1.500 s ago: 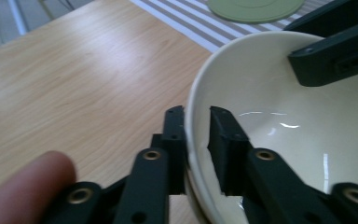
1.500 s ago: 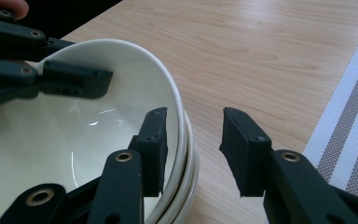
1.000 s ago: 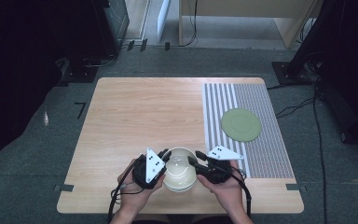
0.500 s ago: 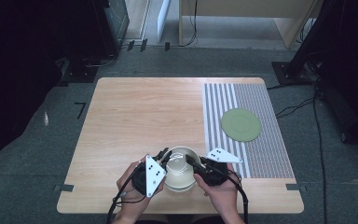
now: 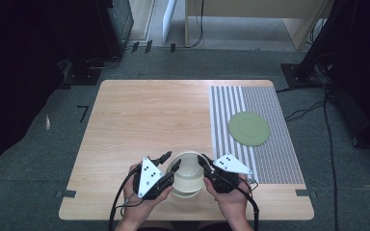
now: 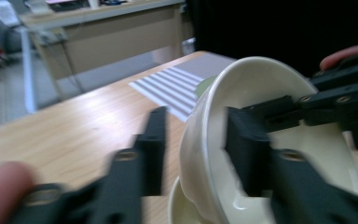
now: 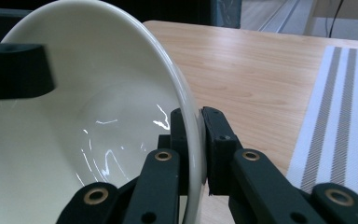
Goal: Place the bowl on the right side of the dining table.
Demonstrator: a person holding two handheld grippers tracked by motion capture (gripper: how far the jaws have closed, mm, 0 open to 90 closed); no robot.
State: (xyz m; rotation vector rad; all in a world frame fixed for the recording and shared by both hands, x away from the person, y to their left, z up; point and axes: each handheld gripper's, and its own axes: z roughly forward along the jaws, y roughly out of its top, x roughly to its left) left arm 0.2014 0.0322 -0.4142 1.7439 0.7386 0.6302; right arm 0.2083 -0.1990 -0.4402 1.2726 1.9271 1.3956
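High view: your cream bowl [image 5: 188, 174] sits at the table's [image 5: 149, 115] near edge between both grippers.

Left gripper view: your left gripper [image 6: 200, 140] has just been opening, jaws loosely astride the glossy rim.

Right gripper view: your right gripper [image 7: 193, 140] pinches the tilted bowl's wall [image 7: 121, 116].

The right gripper [image 7: 193, 140] clamps the tilted cream bowl's [image 7: 88, 121] rim above the wooden table [image 7: 242, 65].
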